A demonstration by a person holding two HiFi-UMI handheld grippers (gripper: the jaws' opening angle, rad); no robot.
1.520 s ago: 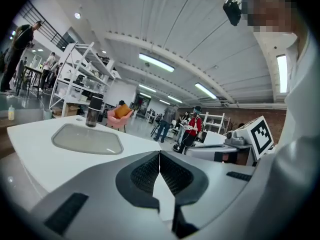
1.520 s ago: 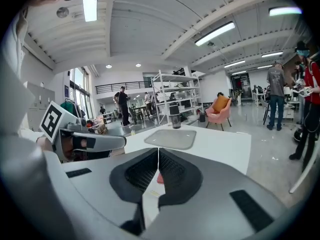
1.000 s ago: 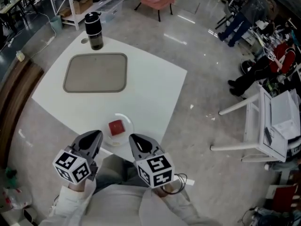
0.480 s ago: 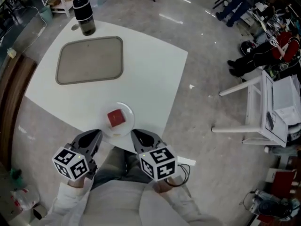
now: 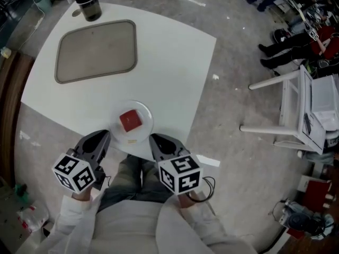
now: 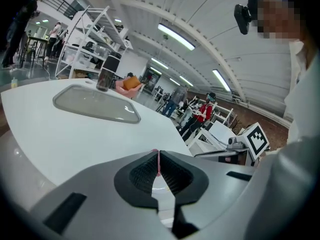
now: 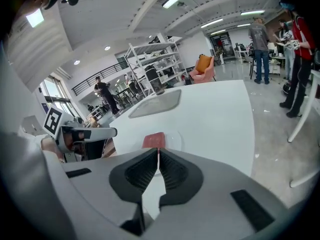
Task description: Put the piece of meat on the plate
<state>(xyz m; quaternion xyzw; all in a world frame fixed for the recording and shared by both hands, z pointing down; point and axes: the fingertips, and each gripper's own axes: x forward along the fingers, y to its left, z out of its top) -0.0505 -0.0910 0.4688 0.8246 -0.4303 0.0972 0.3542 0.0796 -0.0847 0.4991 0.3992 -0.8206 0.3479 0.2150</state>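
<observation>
**A:** The left claw (image 6: 158,164), how are its jaws standing?

**B:** They are pressing together, pad against pad, with nothing between them. The right claw (image 7: 158,159) is doing the same and is empty too.

**A:** Where are the two hanging?

**B:** Both are hovering just off the near edge of the worktop (image 5: 169,73), over the person's lap. They are pointing at the plate (image 5: 148,121) from either side and touching neither it nor the worktop.

**A:** And the meat?

**B:** The meat (image 5: 130,121) is lying on the plate, about in its middle. The plate is sitting right at the near edge. The tray (image 5: 95,51) is lying well apart toward the far left corner, with the bottle (image 5: 87,1) standing beyond it.

**A:** So which step are we looking at?

**B:** I'm judging the placing done, since the meat is resting on the plate and neither claw is gripping anything. This looks like the wind-down after the release.

**A:** Is the next move asking for anything?

**B:** Very little, I think. The claws only need keeping clear of the plate, because it is sitting so close to the edge that a nudge could tip it off. If the meat needed shifting, one claw would have to spread its jaws first.
</observation>
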